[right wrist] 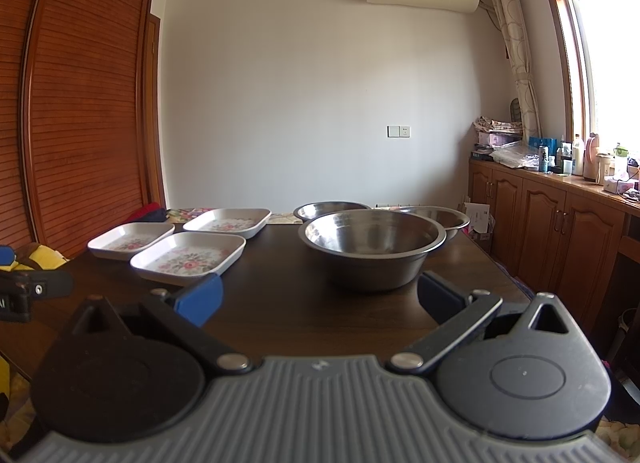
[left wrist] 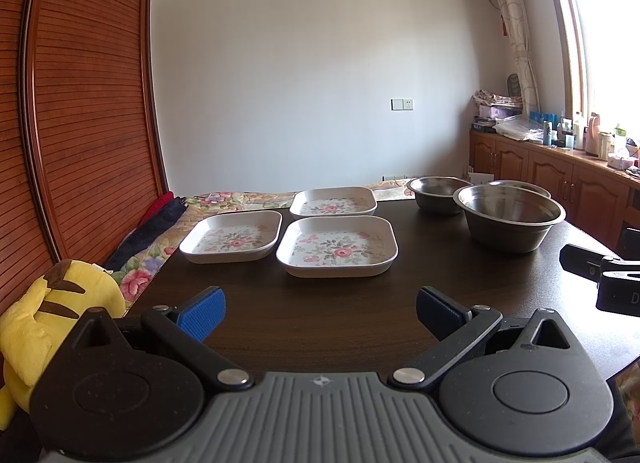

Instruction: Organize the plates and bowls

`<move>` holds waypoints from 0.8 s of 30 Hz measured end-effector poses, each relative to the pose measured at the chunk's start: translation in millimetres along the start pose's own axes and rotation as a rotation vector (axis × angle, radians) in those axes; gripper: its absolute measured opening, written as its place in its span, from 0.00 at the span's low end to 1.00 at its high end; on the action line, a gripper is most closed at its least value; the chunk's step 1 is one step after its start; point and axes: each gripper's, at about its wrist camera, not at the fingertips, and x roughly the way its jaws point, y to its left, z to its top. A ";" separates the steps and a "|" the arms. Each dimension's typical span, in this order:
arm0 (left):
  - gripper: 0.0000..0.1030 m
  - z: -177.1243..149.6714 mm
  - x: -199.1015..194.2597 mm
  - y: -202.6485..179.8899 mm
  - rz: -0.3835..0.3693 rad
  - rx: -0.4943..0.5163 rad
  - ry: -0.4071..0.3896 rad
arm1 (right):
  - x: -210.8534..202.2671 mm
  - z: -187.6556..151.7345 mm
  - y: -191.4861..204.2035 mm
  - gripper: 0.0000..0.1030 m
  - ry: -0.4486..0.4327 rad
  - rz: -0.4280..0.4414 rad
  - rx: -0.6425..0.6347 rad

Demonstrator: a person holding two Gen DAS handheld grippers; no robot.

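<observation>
Since nothing is stacked yet, I'd take one rim squarely and lift level: left tongs (left wrist: 320, 313), spread apart and empty, sit short of the near floral plate (left wrist: 337, 247) on the dark surface (left wrist: 440, 263); right tongs (right wrist: 320, 299), also apart, face the big steel bowl (right wrist: 374, 247) just ahead.

Three plates (left wrist: 337, 249) sit on the left of the table (left wrist: 320, 315). Three bowls (right wrist: 374, 247) sit on the right, one in front.
</observation>
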 end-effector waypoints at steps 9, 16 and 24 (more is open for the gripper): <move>1.00 0.1 -0.4 0.4 0.000 -0.001 0.000 | 0.0 -0.4 0.0 1.00 0.001 0.000 0.000; 1.00 -2.5 0.8 0.0 -0.004 0.002 0.015 | 2.2 -5.7 0.1 1.00 0.007 0.002 -0.007; 1.00 -10.9 14.8 1.3 -0.015 0.014 0.065 | 11.5 -8.9 8.2 1.00 0.026 0.030 -0.042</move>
